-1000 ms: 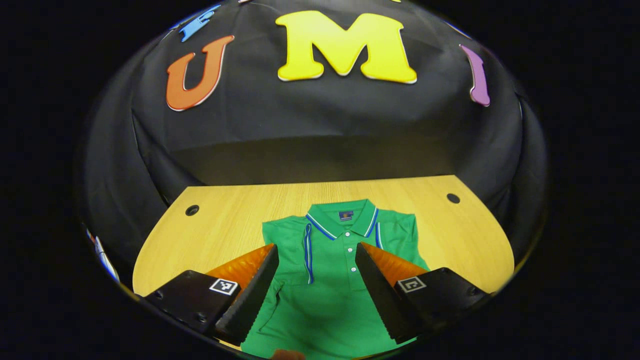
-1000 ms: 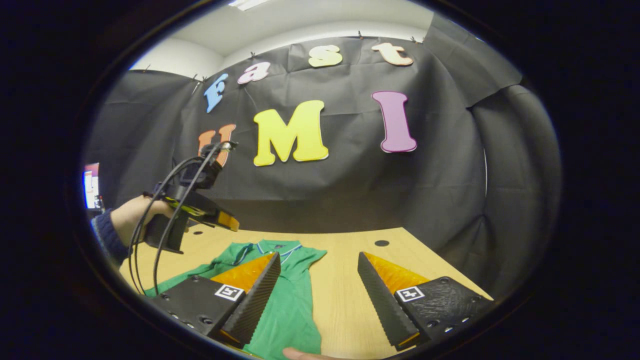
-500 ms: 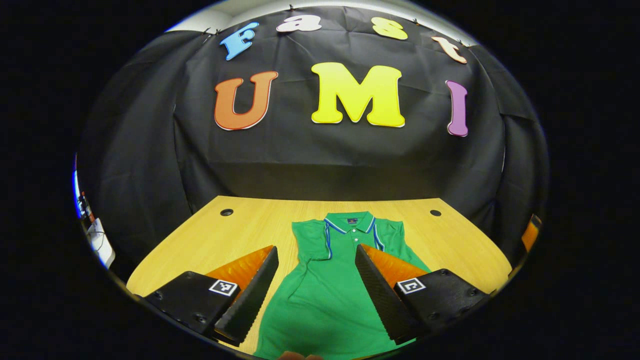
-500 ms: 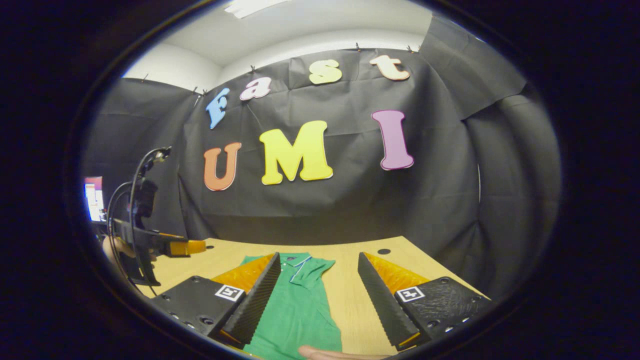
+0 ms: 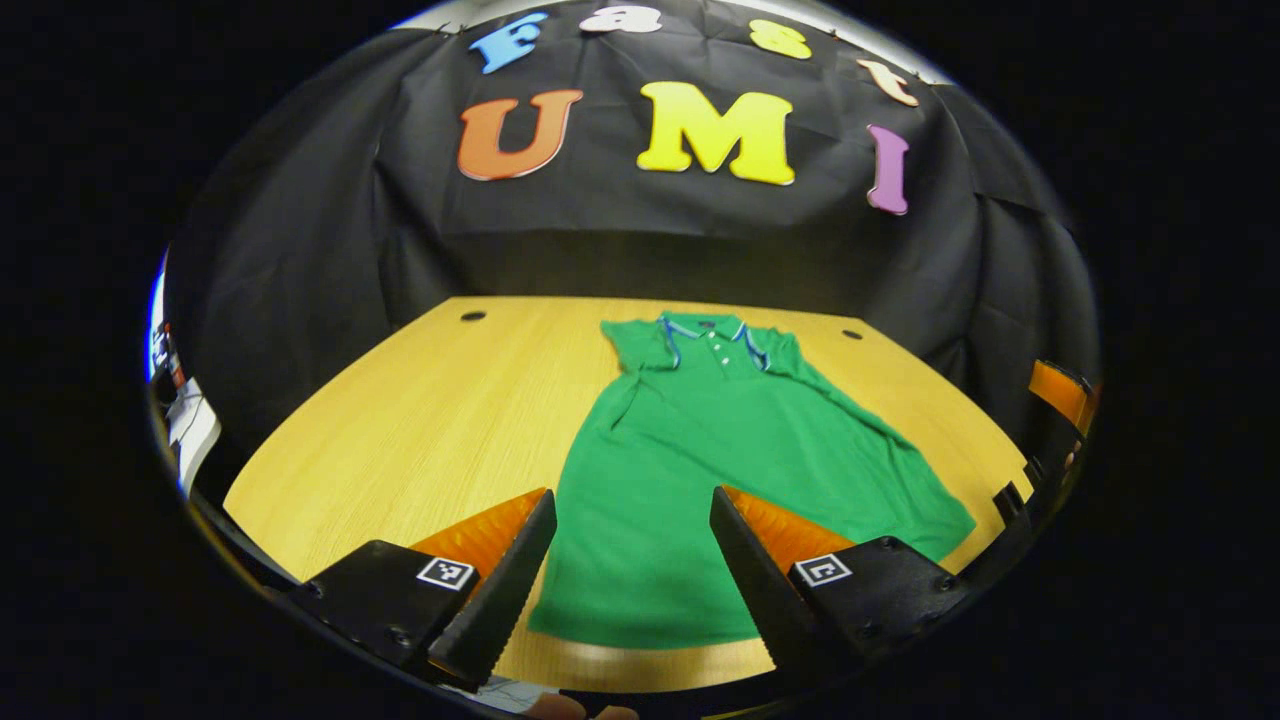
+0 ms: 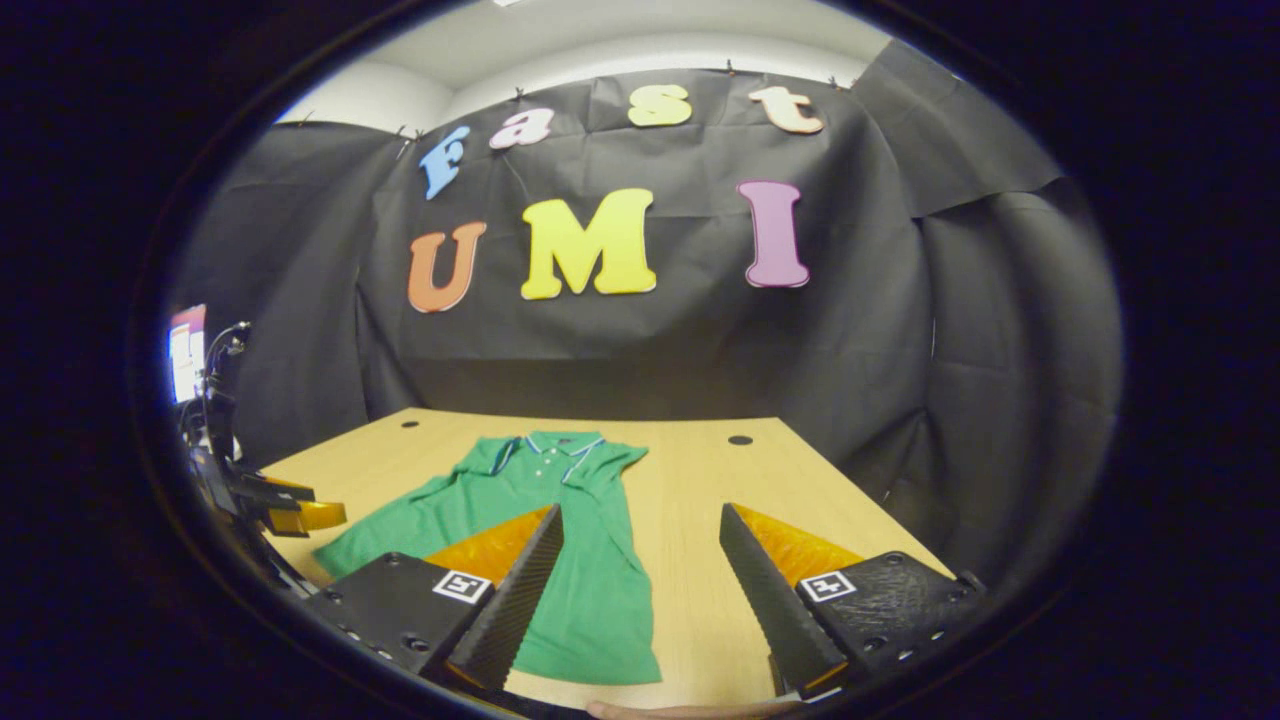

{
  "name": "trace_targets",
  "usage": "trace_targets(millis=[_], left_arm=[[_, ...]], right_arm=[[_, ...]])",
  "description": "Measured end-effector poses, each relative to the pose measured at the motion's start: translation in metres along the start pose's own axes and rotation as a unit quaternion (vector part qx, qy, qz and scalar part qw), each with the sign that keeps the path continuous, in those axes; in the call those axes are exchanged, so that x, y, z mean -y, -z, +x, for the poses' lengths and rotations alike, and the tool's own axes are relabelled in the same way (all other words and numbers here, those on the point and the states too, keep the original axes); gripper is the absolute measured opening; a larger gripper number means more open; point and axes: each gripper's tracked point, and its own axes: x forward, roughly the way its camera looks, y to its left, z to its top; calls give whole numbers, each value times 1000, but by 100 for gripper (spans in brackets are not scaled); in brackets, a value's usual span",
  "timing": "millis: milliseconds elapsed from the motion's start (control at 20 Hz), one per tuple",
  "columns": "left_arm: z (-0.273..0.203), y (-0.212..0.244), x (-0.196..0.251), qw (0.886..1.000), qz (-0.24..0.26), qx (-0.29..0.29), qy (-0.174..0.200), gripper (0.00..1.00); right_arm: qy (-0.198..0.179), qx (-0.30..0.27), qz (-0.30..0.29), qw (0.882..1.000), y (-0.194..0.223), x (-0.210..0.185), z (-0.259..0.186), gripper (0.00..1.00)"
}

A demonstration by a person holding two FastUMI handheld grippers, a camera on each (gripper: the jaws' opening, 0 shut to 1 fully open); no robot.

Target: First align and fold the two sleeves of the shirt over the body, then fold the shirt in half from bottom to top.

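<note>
A green polo shirt [image 5: 720, 430] lies flat on the wooden table [image 5: 450, 400], collar at the far end, hem toward me, with both sleeves folded in over the body. My left gripper [image 5: 632, 494] hangs open above the hem at the table's near edge, holding nothing. In the right gripper view the shirt [image 6: 540, 470] runs from the far middle down to the left finger. My right gripper [image 6: 641, 510] is open and empty over the shirt's right side and the bare wood beside it. The left gripper [image 6: 300, 512] shows at the far left, the right gripper [image 5: 1060, 395] at the far right.
Two small round holes [image 5: 473, 316] [image 5: 851, 334] sit near the table's far corners. Black cloth walls close off the back and sides. A lit screen [image 6: 185, 350] and cables stand past the table's left end. A fingertip [image 6: 680, 710] shows at the bottom edge.
Both grippers have drawn back from over the shirt's chest toward the table's near edge, so the whole shirt and its hem now show. Both stayed open.
</note>
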Motion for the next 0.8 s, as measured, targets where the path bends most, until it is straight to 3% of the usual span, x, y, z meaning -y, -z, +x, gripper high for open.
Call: trace_targets(millis=[200, 400, 700, 800], left_arm=[[9, 26, -21, 999, -30, -27, -10, 100], [10, 57, -23, 997, -16, -72, -6, 100], [13, 58, -24, 999, 19, -47, -16, 100], [19, 53, -22, 1000, 19, -15, -14, 100]], right_arm=[[12, -53, 36, 998, 51, 2, 8, 97], [1, -137, 27, 990, 115, -3, 21, 96], [19, -188, 12, 982, 151, 8, 26, 94], [17, -187, 21, 982, 152, 8, 26, 98]])
